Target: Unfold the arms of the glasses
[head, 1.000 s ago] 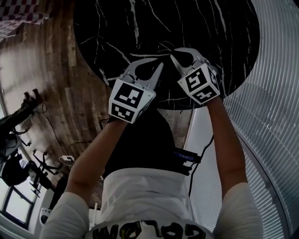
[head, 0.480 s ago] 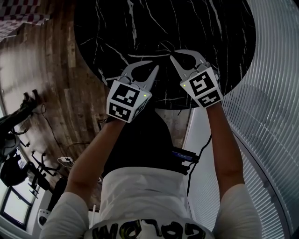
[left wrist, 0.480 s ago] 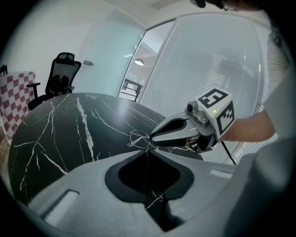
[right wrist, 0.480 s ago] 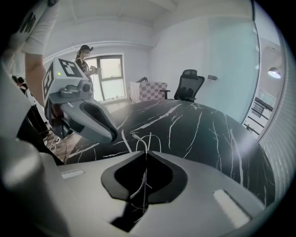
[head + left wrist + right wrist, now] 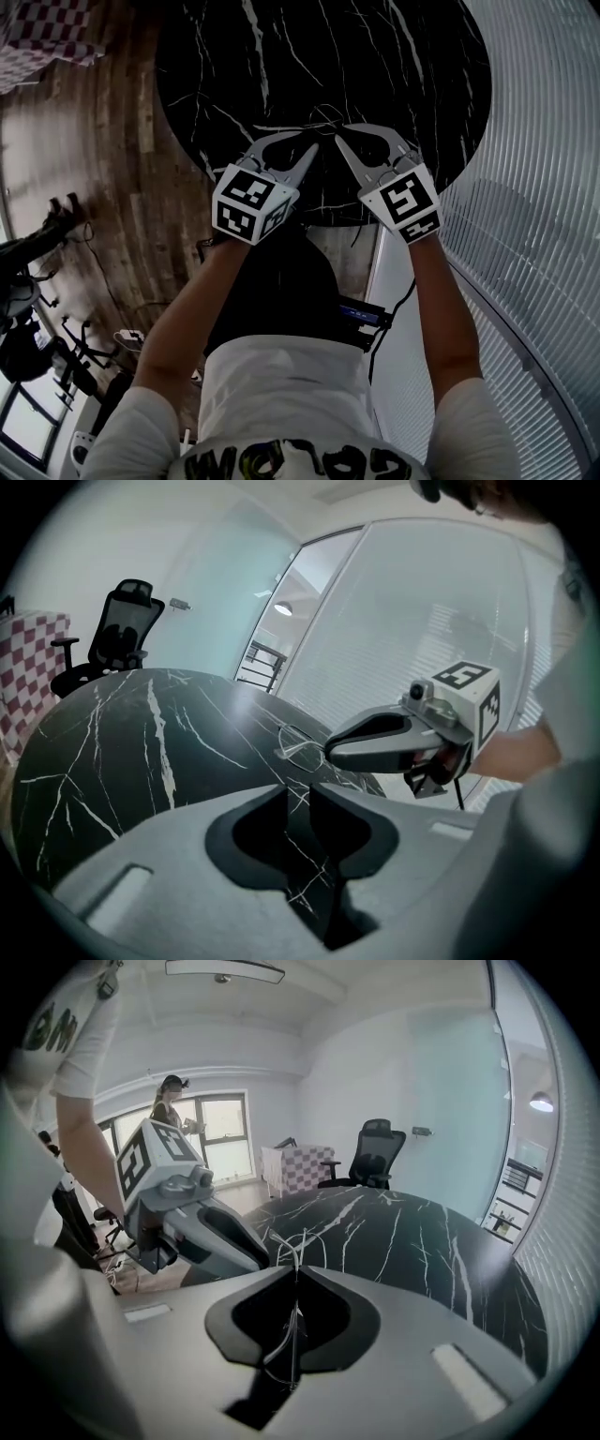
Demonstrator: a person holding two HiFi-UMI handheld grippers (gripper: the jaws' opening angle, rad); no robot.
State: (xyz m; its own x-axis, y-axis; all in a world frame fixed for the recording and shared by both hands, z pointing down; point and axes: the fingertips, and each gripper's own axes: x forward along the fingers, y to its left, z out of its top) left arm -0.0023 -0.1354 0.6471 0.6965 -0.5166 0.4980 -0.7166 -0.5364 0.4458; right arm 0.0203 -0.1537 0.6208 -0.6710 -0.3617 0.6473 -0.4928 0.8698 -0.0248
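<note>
Thin wire-rimmed glasses [image 5: 294,746] hang just above the black marble table [image 5: 375,56], close to its near edge. My right gripper [image 5: 295,1269] is shut on them: the wire frame [image 5: 293,1252] sticks out past the jaw tips and a thin arm runs back through the hollow. In the head view the glasses [image 5: 323,117] show only as faint wire at the right gripper [image 5: 339,141]. My left gripper [image 5: 302,787] sits just left of them, its jaws opening with nothing between them. In the head view the left gripper [image 5: 312,142] nearly meets the right tip.
A black office chair [image 5: 117,644] and a red-checked cloth [image 5: 47,37] are beyond the table's far side. A person [image 5: 173,1101] stands by the window at the back. A ribbed glass wall [image 5: 544,187] runs along the right. A cable [image 5: 398,300] hangs below the table edge.
The left gripper's jaws have parted. The right gripper has risen a little with the glasses, and both gripper tips now sit closer together over the table edge.
</note>
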